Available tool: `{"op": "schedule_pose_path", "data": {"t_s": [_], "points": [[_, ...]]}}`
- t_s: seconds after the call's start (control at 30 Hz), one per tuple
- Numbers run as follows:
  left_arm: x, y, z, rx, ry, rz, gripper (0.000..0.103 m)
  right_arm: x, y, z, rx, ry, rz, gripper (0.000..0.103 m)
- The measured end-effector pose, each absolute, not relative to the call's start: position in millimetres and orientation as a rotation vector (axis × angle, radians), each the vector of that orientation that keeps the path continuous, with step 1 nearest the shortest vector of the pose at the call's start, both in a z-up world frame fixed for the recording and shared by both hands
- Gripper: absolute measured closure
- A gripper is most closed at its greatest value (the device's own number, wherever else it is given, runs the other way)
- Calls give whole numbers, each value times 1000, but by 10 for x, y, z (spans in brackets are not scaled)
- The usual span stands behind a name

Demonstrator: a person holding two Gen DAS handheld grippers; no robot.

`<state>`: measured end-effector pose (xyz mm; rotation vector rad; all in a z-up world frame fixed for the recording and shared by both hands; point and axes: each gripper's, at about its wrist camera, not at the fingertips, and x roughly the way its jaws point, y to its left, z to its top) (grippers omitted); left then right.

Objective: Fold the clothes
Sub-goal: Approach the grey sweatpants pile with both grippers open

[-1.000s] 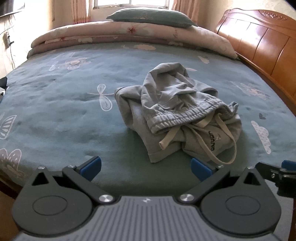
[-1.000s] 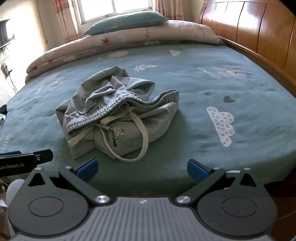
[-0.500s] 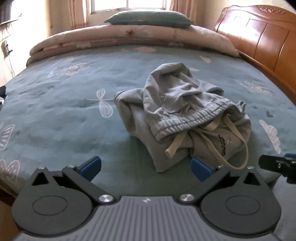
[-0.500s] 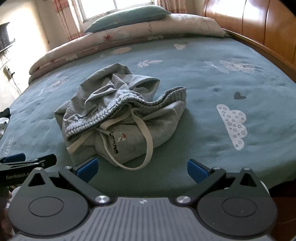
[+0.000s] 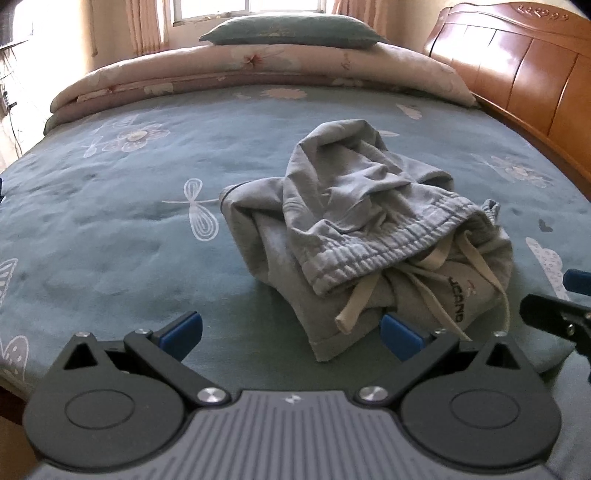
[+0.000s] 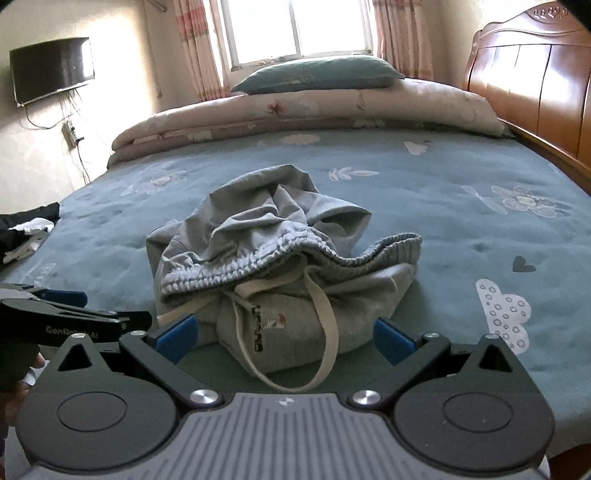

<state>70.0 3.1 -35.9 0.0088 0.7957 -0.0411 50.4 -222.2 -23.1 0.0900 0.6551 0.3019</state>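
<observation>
Crumpled grey cotton sweatpants [image 6: 280, 266] with a cream drawstring [image 6: 325, 332], heaped on the teal flower-printed bedspread [image 5: 110, 229] near its front edge. Hovering just before the heap, left gripper [image 5: 291, 330] and right gripper [image 6: 282, 334], both spread wide and empty. Farther back, folded pink quilt [image 6: 314, 107], teal pillow [image 6: 317, 74], wooden headboard [image 6: 535, 81].

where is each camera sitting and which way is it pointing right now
Left wrist: on the left gripper, low at the bed's near edge, facing the grey shorts and pillow; right gripper's tip at right.
Right wrist: on the right gripper, facing the same way; left gripper's tip at left.
Shared: shorts, blue bedspread, headboard.
</observation>
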Motion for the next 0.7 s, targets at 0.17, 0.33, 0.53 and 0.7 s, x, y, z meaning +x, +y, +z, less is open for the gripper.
{"op": "schedule_pose_path", "data": {"t_s": [0.17,0.33,0.53,0.7], "points": [[691,101,-427,-33,775,-94,1,561,-2264,-337,98,677,312,2],[724,23,-445,34,789,-66,1,630,-2268,-372,122,720,318,15],[738,6,-490,43,810,-84,1,671,-2332,-402,187,750,308,16],[730,-26,-523,61,818,-80,1,671,-2385,-400,215,751,289,15]]}}
